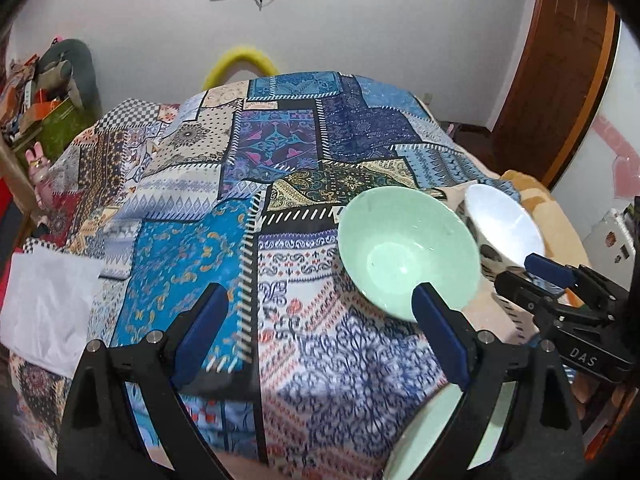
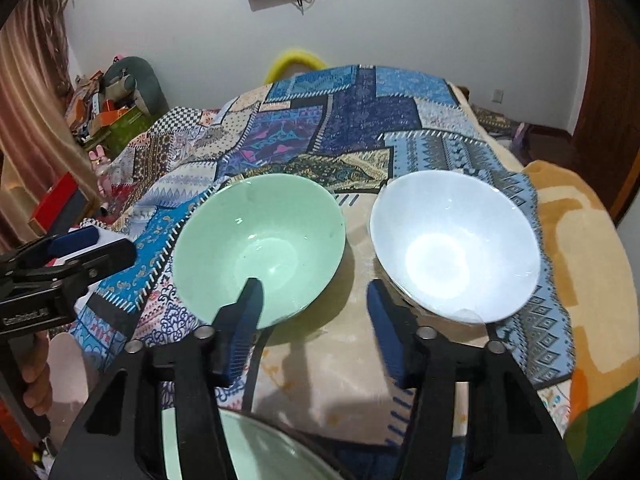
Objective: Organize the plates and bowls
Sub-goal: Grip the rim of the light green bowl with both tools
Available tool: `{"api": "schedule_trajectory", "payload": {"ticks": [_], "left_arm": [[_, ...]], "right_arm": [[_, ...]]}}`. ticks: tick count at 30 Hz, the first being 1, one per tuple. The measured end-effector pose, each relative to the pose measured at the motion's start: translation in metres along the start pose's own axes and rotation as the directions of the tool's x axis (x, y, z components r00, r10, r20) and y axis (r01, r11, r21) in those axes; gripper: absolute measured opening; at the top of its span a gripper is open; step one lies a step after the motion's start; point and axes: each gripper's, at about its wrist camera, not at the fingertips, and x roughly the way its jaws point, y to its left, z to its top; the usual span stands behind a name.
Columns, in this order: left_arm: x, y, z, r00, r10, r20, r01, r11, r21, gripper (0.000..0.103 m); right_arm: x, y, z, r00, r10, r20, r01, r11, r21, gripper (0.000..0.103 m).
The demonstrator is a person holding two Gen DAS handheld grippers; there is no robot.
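We see the left gripper [image 1: 316, 332] w/ its fingers [image 1: 200, 332] spread wide, nothing between them but patchwork cloth [image 1: 280, 152]; its right pad overlaps the near rim of the green bowl [image 1: 408, 248], contact can't be told. The right gripper [image 2: 316, 328] stands at a mid opening, empty betw. the pads: its left finger [image 2: 240, 328] lies over the green bowl's near rim, its right finger just beside the white bowl [image 2: 454, 244], touching or not we can't tell. Both bowls sit upright side by side near the bed's near right edge, green to the left, white w/ dark spots outside. A pale green plate [image 2: 256, 452] shows at the near edge, under the gripper.
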Motion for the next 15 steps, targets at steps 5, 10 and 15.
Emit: {"api": "schedule_trajectory", "payload": {"ticks": [5,10,15], "left_arm": [[0.030,-0.005,0.008,0.998,-0.007,-0.054,0.008,1.000,0.018,0.076],[0.057,-0.010,0.011,0.994,-0.004,-0.108,0.008,0.999,0.036,0.054],[0.077,-0.013,0.013,0.989,-0.024,-0.149,0.029,0.999,0.035,0.040]], "right_arm": [[0.013,-0.004,0.001,0.999,0.033,-0.040,-0.032,0.999,0.015,0.030],[0.024,-0.006,0.002,0.997,0.042,-0.062,-0.042,0.999,0.017,0.025],[0.032,-0.005,0.003,0.996,0.044,-0.079,-0.043,0.999,0.014,0.022]]}}
